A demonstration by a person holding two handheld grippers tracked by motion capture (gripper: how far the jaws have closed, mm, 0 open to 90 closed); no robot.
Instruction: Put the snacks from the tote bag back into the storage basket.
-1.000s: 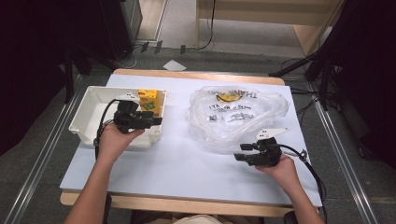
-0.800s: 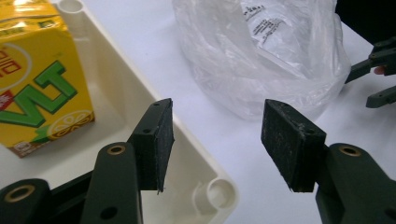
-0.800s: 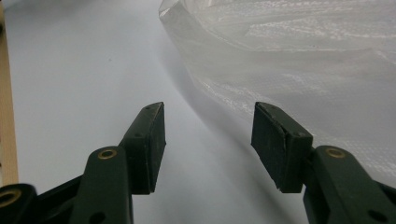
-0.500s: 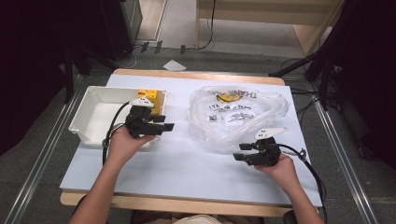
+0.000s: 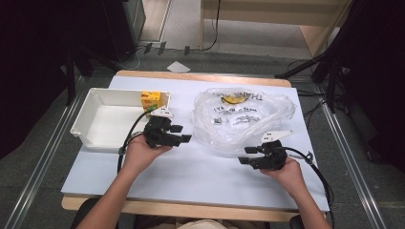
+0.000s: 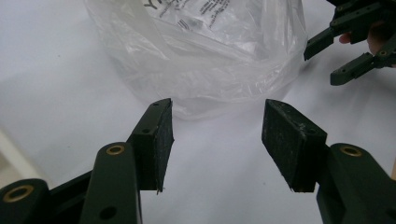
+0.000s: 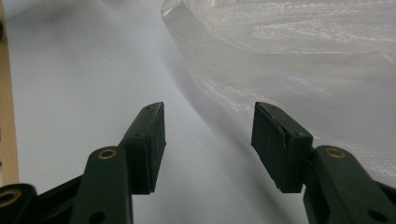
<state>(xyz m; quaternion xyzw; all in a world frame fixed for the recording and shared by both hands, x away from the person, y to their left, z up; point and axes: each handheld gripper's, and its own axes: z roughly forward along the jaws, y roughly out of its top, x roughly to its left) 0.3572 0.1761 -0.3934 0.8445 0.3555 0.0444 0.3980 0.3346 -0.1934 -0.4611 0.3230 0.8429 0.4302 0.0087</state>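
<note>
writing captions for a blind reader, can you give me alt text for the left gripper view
The left tool points its two black jaws, open and empty, at a crumpled clear plastic bag lying on a pale table. The right tool, also open, shows at the upper right beside the bag.

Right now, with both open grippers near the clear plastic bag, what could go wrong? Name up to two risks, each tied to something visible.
1. The plastic bag is thin, crumpled and slack, so the open left gripper may pinch only a loose fold, which could slip or tear.
2. The bag lies loose on the table; a pull from the open right gripper alone might drag it, and the yellow item inside, instead of opening it.
</note>
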